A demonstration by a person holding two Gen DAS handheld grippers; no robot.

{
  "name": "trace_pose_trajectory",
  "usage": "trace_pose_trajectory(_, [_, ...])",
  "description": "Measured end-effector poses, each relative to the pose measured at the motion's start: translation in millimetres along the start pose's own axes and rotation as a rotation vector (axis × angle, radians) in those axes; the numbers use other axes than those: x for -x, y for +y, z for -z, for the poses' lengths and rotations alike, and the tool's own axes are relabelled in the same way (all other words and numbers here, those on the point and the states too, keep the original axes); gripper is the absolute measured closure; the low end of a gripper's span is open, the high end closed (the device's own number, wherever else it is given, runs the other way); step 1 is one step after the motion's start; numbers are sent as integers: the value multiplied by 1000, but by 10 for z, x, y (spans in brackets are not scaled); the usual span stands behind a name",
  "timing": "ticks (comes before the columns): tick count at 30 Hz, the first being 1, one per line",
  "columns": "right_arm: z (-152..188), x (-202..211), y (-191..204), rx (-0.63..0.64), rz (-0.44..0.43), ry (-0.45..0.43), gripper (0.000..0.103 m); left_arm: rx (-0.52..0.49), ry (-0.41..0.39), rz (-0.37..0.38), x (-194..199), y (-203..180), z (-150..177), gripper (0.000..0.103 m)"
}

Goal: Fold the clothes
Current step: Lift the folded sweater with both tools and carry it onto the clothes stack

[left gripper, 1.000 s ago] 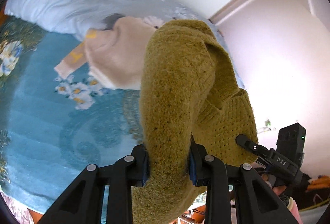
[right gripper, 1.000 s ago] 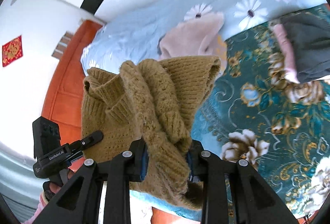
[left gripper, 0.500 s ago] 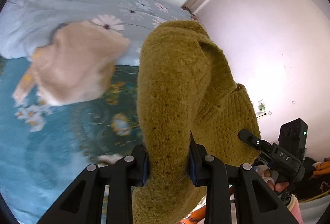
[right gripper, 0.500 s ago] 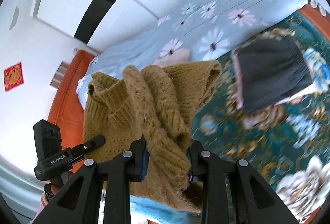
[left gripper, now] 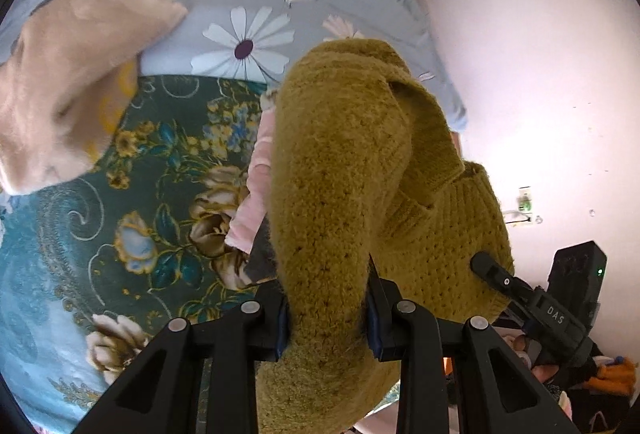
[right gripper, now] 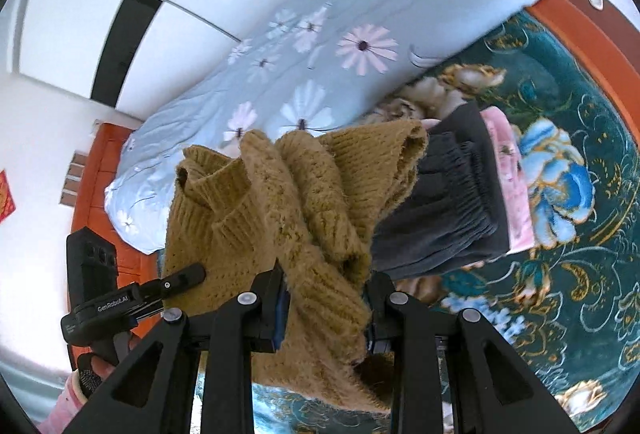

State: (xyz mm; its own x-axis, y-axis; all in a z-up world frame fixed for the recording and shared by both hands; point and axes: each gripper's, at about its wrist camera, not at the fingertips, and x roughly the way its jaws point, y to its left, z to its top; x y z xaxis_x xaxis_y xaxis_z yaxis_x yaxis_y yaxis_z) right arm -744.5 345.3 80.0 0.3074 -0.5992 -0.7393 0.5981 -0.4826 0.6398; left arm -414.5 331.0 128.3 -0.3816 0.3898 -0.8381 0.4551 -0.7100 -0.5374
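Note:
A folded mustard-yellow knit sweater [left gripper: 340, 170] hangs in the air between both grippers, above a bed. My left gripper [left gripper: 326, 308] is shut on one thick bunch of it. My right gripper [right gripper: 324, 308] is shut on the other end of the sweater [right gripper: 288, 202]. Just beyond the sweater lies a stack of folded clothes: a dark grey garment [right gripper: 444, 202] on top of a pink one [right gripper: 510, 174]. In the left wrist view only the stack's pink edge [left gripper: 254, 190] shows beside the sweater. A cream fleece garment [left gripper: 68, 74] lies loose at the left.
The bed has a teal floral cover [right gripper: 568, 274] and a pale blue daisy-print duvet [right gripper: 320, 46] bunched along its far side. A red wooden bed frame [right gripper: 592, 34] edges it. White wardrobe doors [right gripper: 100, 14] stand behind, and a pale wall [left gripper: 540, 74] is to the right.
Both grippers have carried the sweater sideways across the bed and slightly down. The grey and pink stack has come close under the sweater, and the cream garment has slid to the left edge.

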Motion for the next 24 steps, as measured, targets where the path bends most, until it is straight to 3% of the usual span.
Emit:
trace_pose_trajectory(10, [-532, -412, -553, -25, -4, -3, 73, 5, 33, 5, -625, -29, -487, 71])
trace_pose_trajectory(13, [-548, -578, -755, -51, 21, 15, 73, 43, 63, -14, -846, 55, -519, 71])
trace_pose_trajectory(19, [-590, -508, -844, -62, 13, -51, 73, 31, 45, 44, -861, -27, -592, 71])
trace_pose_trajectory(24, [-600, -647, -972, -88, 65, -6, 73, 76, 103, -10, -987, 114, -561, 63])
